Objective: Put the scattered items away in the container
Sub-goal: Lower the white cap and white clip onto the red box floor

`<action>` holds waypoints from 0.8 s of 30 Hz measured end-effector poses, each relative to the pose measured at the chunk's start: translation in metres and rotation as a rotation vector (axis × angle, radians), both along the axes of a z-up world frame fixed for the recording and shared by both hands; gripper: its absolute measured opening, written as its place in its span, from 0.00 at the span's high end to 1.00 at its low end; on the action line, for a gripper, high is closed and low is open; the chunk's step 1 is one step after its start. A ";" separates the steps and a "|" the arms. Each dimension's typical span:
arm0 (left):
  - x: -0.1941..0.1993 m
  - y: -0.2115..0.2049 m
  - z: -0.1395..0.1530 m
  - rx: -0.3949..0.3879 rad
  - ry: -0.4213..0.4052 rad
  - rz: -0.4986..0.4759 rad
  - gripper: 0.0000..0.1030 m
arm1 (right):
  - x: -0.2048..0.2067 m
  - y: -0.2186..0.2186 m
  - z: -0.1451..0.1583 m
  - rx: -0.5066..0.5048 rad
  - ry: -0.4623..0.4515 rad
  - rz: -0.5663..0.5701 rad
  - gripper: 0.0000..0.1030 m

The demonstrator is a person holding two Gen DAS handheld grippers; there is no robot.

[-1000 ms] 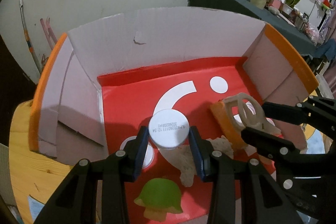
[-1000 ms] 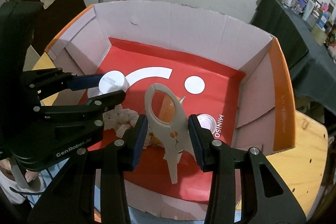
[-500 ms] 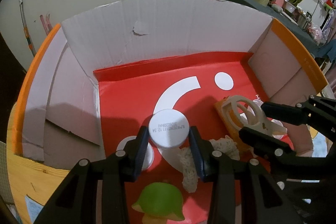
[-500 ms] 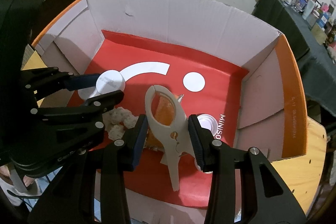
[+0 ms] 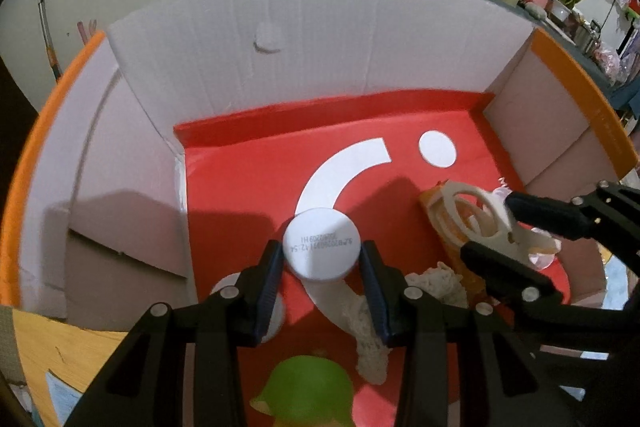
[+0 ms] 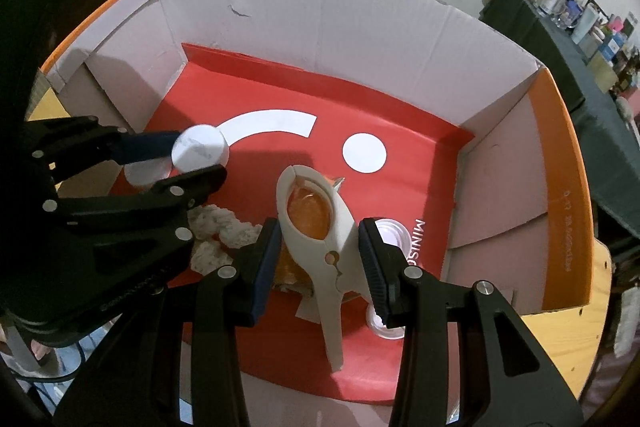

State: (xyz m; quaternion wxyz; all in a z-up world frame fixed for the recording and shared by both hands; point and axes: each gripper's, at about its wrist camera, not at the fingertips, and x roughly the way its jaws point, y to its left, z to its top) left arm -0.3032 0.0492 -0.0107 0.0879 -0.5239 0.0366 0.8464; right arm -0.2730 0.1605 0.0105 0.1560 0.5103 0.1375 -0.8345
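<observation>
Fingers of the left gripper (image 5: pixel 322 281) are partly closed and pinch a white round container (image 5: pixel 321 249), one pad on each side of its body, with its printed flat end facing the camera. Fingers of the right gripper (image 6: pixel 319 261) are likewise partly closed and clamp a cream plastic clip (image 6: pixel 322 239) across its widest part, just ahead of the pivot; the clip's handle projects down between them.

Both grippers point steeply down into the cardboard box (image 6: pixel 360 27), which stands on the wooden worktop (image 6: pixel 560 343). Both held items hang over the red floor of the box, the container toward the left side and the clip near the middle.

Already lying on the box floor: an orange packet (image 6: pixel 308 213) directly under the clip, a cream knitted cloth (image 5: pixel 434 285), a green toy (image 5: pixel 308 393) and a small clear cup (image 6: pixel 394 233).

Step in hand, as judged: placing two items into the box at once. The next move calls for lowering each item close to the floor, then spreading the fingers to let go. The round container may roll once released, so it is best set down on its flat end.
</observation>
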 end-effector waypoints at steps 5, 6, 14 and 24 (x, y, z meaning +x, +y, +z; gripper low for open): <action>0.001 0.001 -0.001 -0.009 0.006 0.000 0.59 | 0.000 -0.001 -0.002 0.011 0.005 0.000 0.63; 0.001 0.001 -0.001 -0.007 0.005 -0.001 0.59 | 0.000 -0.001 -0.003 0.010 0.005 -0.001 0.63; 0.002 0.000 -0.002 -0.010 0.004 -0.002 0.59 | 0.001 -0.003 -0.005 0.024 0.009 0.000 0.63; 0.001 -0.002 0.001 -0.013 0.005 0.000 0.59 | 0.001 -0.003 -0.007 0.051 0.025 0.000 0.62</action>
